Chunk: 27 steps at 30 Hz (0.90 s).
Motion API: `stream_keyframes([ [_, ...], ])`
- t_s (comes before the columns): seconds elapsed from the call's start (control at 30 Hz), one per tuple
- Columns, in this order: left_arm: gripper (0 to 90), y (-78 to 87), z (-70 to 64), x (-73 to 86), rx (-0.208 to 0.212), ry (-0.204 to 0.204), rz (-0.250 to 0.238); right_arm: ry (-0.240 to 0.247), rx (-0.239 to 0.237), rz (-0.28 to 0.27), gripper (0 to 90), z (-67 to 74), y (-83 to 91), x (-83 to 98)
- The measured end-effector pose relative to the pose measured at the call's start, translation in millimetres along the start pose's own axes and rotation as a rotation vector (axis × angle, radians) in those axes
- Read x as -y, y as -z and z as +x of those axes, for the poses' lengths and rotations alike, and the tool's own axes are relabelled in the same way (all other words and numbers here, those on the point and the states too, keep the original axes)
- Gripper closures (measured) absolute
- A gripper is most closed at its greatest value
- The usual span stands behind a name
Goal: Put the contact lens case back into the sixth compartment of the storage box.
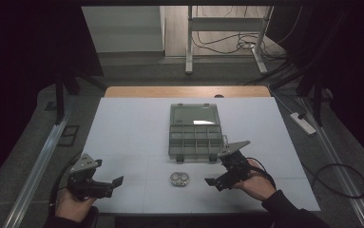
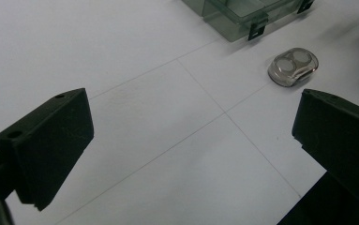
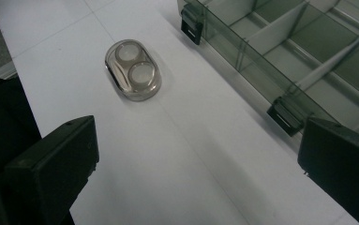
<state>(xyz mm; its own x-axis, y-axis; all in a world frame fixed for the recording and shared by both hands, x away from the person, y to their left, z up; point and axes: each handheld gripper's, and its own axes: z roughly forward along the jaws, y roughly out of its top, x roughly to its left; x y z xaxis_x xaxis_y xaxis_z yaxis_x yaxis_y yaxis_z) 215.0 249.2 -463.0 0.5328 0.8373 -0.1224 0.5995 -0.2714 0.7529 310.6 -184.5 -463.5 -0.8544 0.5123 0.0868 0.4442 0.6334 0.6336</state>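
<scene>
Both hand-held grippers gape, empty; high view alone shows organizer box lid open w/ small case nearby.

Your two grippers have black jaws. The small oval case is smoky grey with two pale round wells; the compartment box is translucent grey-green with black latches, on a white table.

Small clear oval case with two round white wells, which I see flat on the table; compartment box open just behind it.
</scene>
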Motion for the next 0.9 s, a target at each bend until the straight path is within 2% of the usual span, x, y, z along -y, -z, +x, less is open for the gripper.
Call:
stream_keyframes([
  [0.17, 0.0, 0.1, 0.1, 0.0, 0.001, 0.000, 0.000, 0.007, -0.007, 0.016, 0.0, 5.3, -7.0, -6.1],
  [0.37, 0.0, 0.1, 0.1, 0.1, 0.002, -0.001, 0.001, 0.053, -0.025, 0.050, 0.0, 15.8, -20.9, -15.1],
  [0.9, 0.0, 0.2, 0.3, 0.2, 0.005, 0.000, -0.001, 0.124, -0.051, 0.126, 0.0, 30.4, -49.1, -29.2],
])
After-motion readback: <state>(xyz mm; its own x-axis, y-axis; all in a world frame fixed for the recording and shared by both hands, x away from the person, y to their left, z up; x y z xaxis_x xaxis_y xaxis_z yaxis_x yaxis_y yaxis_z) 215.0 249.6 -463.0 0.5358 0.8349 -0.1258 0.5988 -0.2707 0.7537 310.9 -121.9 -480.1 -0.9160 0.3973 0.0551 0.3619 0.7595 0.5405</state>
